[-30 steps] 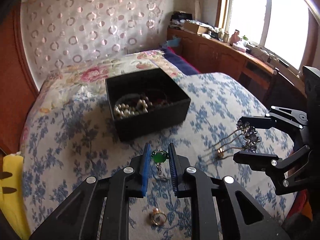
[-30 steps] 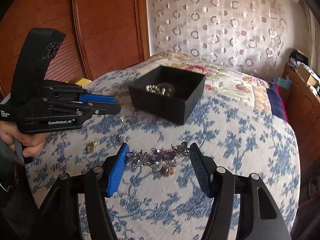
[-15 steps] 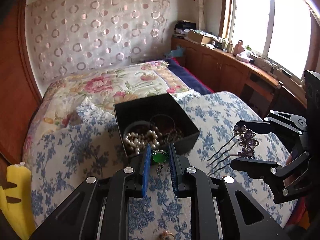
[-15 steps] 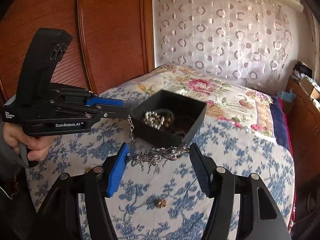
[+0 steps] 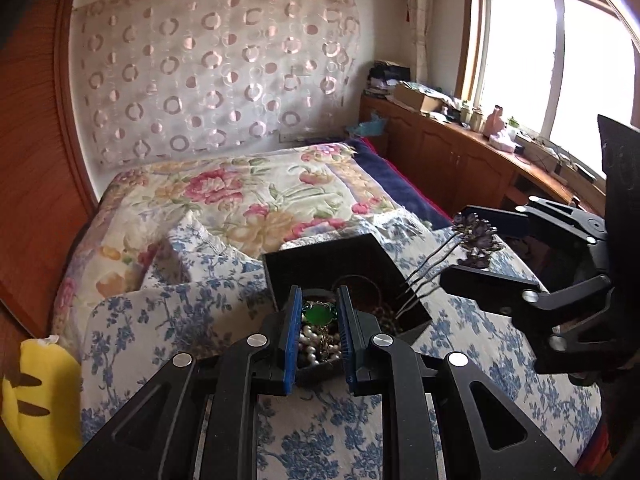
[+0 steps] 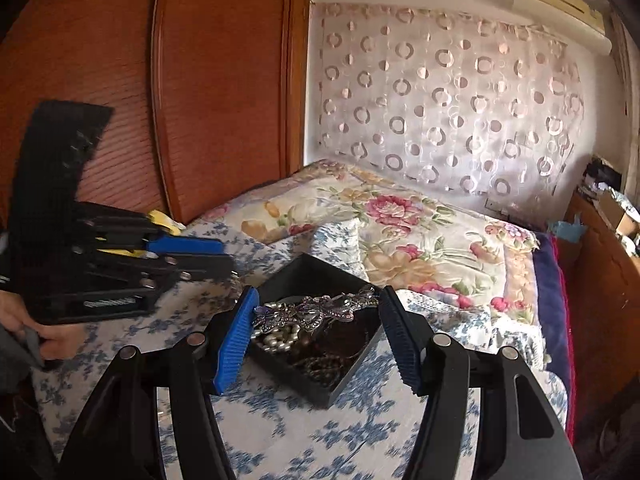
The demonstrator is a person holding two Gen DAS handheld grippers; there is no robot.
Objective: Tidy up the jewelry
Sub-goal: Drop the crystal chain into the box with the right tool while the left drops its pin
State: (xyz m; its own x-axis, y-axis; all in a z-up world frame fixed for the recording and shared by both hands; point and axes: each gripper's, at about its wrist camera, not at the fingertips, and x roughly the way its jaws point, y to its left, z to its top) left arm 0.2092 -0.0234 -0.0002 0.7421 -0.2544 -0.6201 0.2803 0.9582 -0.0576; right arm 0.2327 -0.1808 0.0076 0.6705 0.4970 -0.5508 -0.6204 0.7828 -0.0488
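Jewelry fills the black box (image 5: 348,256), which sits on the blue-flowered bedspread (image 5: 160,312) of the bed; pearls (image 6: 280,336) and dark chains lie heaped inside it. The left gripper (image 5: 319,320) hangs over the near part of the box, its blue-lined jaws close together and pinching a green-stone pendant (image 5: 318,314), with the pearls showing just below it. The right gripper (image 6: 316,314) is over the box as well, its jaws set wider and clamped on the two ends of a purple jeweled hair comb (image 6: 316,310), held crosswise. In the left wrist view the comb's thin prongs (image 5: 420,280) slant down toward the right side of the box, their tips at its rim or just inside; which, I cannot tell. A hand (image 6: 52,340) grips the left tool's handle at the edge of the right wrist view. A flowered quilt (image 5: 240,196) covers the far half of the bed, and a yellow cushion (image 5: 36,396) lies at its left edge.
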